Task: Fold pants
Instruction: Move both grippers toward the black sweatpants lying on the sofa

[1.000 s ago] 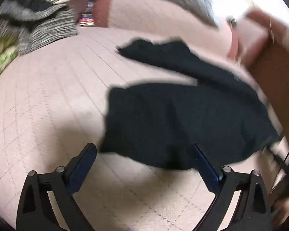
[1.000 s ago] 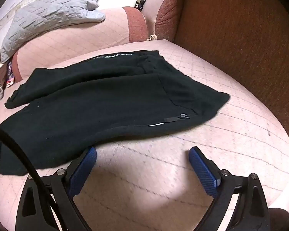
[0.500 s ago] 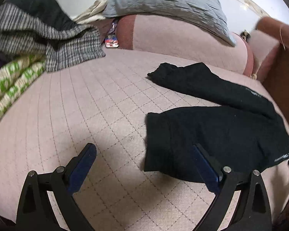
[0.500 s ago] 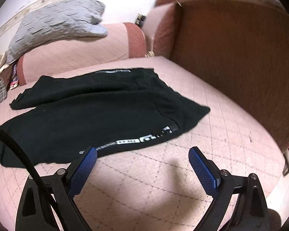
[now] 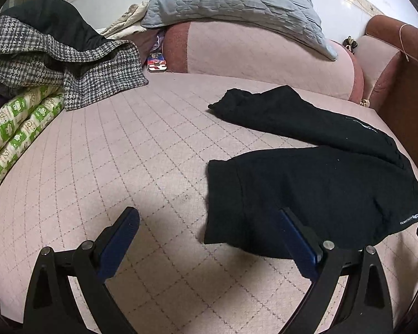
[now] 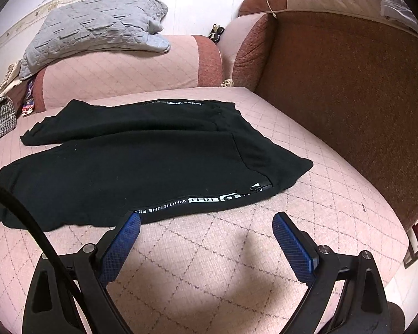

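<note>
Black pants (image 5: 315,192) lie spread flat on the pink quilted sofa seat (image 5: 125,153), the two legs splayed apart toward the left. In the right wrist view the pants (image 6: 142,164) show a white-lettered side stripe and a zip pocket near the waist. My left gripper (image 5: 209,231) is open and empty, hovering just short of the near leg's cuff. My right gripper (image 6: 206,233) is open and empty, just in front of the striped side edge near the waist.
A houndstooth and black coat pile (image 5: 55,55) and a green patterned blanket (image 5: 16,136) lie at the seat's left. A grey quilted pillow (image 5: 237,2) rests on the backrest. The brown sofa arm (image 6: 348,105) rises to the right.
Both grippers have pulled back and up from the pants. The left view has swung left, bringing the coat pile into view. The pants now lie still, with the white stripe turned up.
</note>
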